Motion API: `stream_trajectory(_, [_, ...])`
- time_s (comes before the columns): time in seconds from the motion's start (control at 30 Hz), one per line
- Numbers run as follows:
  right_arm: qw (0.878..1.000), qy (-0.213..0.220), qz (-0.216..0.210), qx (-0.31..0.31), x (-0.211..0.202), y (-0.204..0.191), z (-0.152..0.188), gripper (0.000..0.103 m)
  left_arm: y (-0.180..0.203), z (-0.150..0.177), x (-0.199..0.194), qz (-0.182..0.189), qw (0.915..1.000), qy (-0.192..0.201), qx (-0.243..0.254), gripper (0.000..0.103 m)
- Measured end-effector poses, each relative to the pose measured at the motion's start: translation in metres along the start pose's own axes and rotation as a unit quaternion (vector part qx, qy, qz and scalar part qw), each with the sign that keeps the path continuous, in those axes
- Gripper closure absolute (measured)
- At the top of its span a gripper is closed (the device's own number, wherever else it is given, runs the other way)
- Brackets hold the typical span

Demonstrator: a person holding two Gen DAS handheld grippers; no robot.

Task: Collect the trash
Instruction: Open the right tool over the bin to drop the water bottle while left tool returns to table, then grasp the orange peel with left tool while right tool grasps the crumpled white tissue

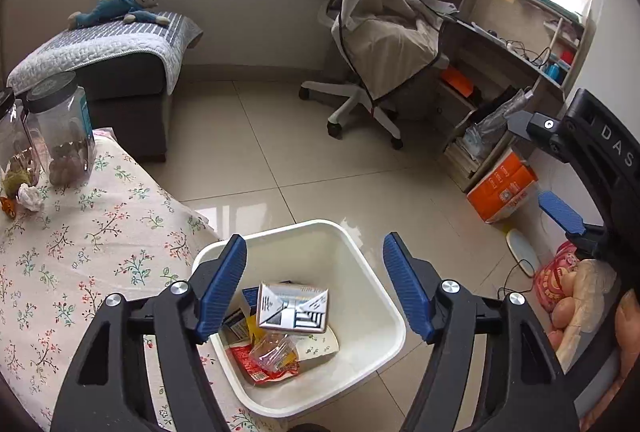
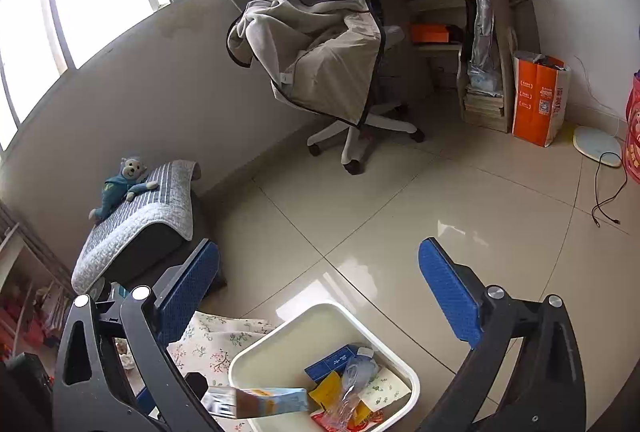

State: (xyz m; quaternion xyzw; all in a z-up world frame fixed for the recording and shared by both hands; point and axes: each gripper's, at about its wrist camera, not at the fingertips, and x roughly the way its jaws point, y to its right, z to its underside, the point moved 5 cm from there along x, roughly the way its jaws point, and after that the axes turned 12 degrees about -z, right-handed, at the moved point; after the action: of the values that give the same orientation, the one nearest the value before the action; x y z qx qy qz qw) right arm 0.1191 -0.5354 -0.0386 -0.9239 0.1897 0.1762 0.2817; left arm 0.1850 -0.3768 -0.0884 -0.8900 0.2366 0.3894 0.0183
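Note:
A white bin (image 1: 372,280) stands on the tiled floor beside a table with a floral cloth (image 1: 80,264). It holds wrappers, a blue box and a red packet. A silver-white carton (image 1: 294,308) is in the air over the bin, between the open fingers of my left gripper (image 1: 316,284), touching neither. In the right wrist view the same carton (image 2: 264,402) shows blurred at the bin's rim (image 2: 256,352). My right gripper (image 2: 320,296) is open and empty above the floor behind the bin. A crumpled white tissue (image 1: 30,197) lies on the table.
Two clear jars (image 1: 60,128) stand on the table's far corner. A cloth-draped office chair (image 1: 380,44), a desk with shelves (image 1: 512,48), an orange bag (image 1: 502,188), a padded bench with a plush toy (image 1: 120,8) and a floor cable (image 2: 606,192) surround the tiled floor.

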Motion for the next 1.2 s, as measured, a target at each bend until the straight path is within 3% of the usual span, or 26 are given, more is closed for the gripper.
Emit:
stream_trajectory(0.2, [1.0, -0.014, -0.001, -0.009, 0.003, -0.002, 0.002, 0.007, -0.027, -0.001, 0.0, -0.026, 0.9996, 0.0, -0.011, 0.021])
stream_trajectory(0.33, [0.998, -0.045, -0.017, -0.039, 0.015, -0.031, 0.017, 0.007, -0.08, -0.004, 0.003, -0.071, 0.9961, -0.002, -0.051, 0.017])
stream_trajectory(0.47, [0.993, -0.082, -0.041, -0.078, 0.029, -0.076, 0.039, 0.007, -0.15, -0.001, 0.008, -0.139, 0.9873, -0.004, -0.077, 0.016])
stream_trajectory(0.63, [0.975, -0.143, -0.073, -0.151, 0.048, -0.135, 0.079, 0.007, -0.255, 0.013, 0.014, -0.224, 0.9669, -0.01, -0.121, 0.016])
stream_trajectory(0.77, [0.96, -0.171, -0.089, -0.205, 0.057, -0.174, 0.105, 0.007, -0.345, 0.02, 0.024, -0.279, 0.9407, -0.033, -0.19, 0.016])
stream_trajectory(0.9, [0.944, -0.183, -0.089, -0.258, 0.063, -0.2, 0.127, 0.007, -0.415, 0.021, 0.035, -0.306, 0.9165, -0.05, -0.252, 0.016])
stream_trajectory(1.0, [0.937, -0.187, -0.084, -0.284, 0.069, -0.212, 0.137, 0.007, -0.443, 0.019, 0.048, -0.316, 0.909, -0.062, -0.264, 0.017])
stream_trajectory(1.2, [0.933, -0.21, -0.093, -0.275, 0.083, -0.225, 0.149, 0.007, -0.464, 0.009, 0.081, -0.311, 0.904, -0.074, -0.284, 0.025])
